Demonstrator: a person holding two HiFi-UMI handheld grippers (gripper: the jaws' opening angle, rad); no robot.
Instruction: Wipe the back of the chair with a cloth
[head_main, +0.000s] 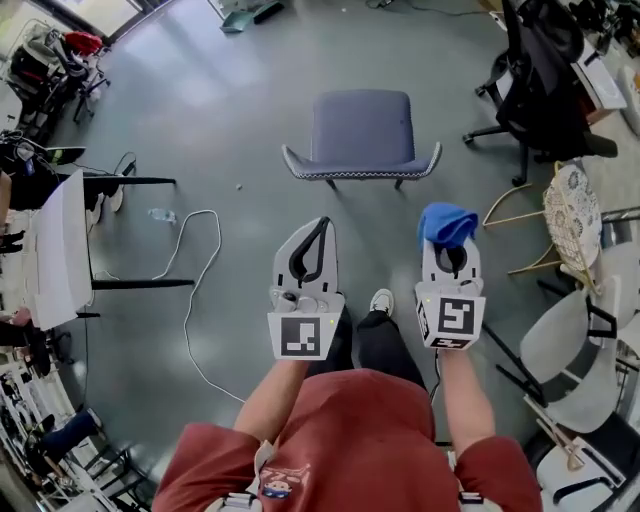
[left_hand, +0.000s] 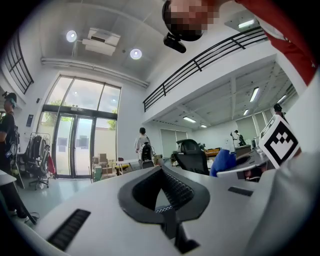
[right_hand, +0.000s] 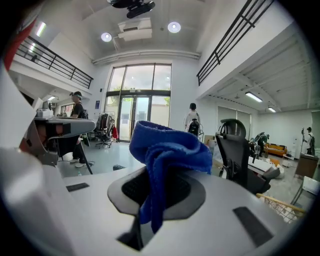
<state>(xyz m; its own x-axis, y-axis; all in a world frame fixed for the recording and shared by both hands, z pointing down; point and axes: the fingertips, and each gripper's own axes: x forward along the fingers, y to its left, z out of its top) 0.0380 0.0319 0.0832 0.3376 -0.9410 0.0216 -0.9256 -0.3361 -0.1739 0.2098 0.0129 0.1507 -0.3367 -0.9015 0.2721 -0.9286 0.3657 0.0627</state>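
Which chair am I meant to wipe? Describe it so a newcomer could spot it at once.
Start from the open grey floor ahead of the person. The chair stands alone in its middle. It is padded blue-grey with a patterned edge, unlike the black office chair and the pale chairs at the right.

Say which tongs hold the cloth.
The right tongs: they are shut on the blue cloth. The left tongs are shut on nothing.

Red T-shirt (head_main: 345, 440) — black trousers (head_main: 388, 345)
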